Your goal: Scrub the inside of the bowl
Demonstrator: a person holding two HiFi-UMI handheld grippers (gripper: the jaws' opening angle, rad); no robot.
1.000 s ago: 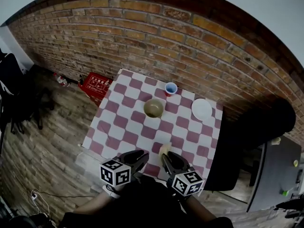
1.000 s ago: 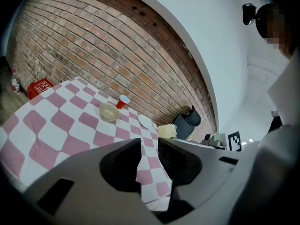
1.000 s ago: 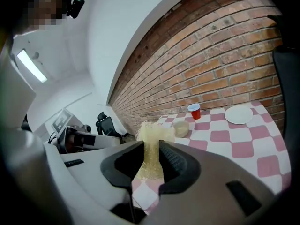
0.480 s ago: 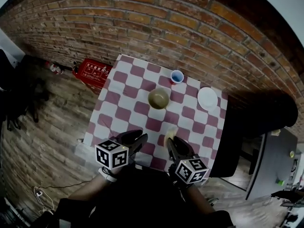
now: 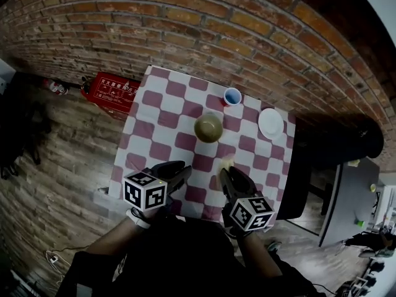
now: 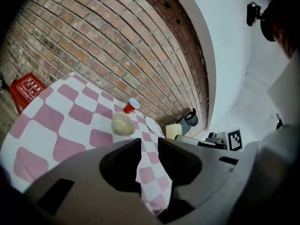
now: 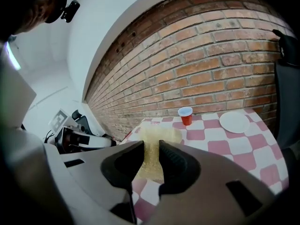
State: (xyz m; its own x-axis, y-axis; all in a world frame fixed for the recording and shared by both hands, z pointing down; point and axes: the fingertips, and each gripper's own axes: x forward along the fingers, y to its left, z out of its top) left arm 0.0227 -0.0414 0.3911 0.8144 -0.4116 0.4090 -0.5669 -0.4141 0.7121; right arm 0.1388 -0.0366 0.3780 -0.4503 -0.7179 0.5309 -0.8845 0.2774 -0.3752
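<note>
A tan bowl (image 5: 208,127) stands empty and upright in the middle of the red-and-white checkered table (image 5: 162,117); it also shows in the left gripper view (image 6: 123,124). My right gripper (image 5: 226,173) is over the table's near edge, shut on a yellow sponge (image 5: 226,163) (image 7: 151,150) that sticks out past its jaws. That sponge hides the bowl in the right gripper view. My left gripper (image 5: 179,173) hovers beside it to the left, its jaws a narrow gap apart with nothing between them (image 6: 149,146). Both grippers are well short of the bowl.
A red cup (image 5: 232,96) (image 7: 185,115) and a white plate (image 5: 271,123) (image 7: 235,122) sit beyond the bowl near the brick wall (image 5: 247,36). A red crate (image 5: 111,91) lies on the wooden floor at the left. A dark chair (image 5: 300,178) stands at the table's right side.
Both grippers have come forward over the table's near edge, closer to the bowl. The sponge stays in the right gripper. The head view has shifted.
</note>
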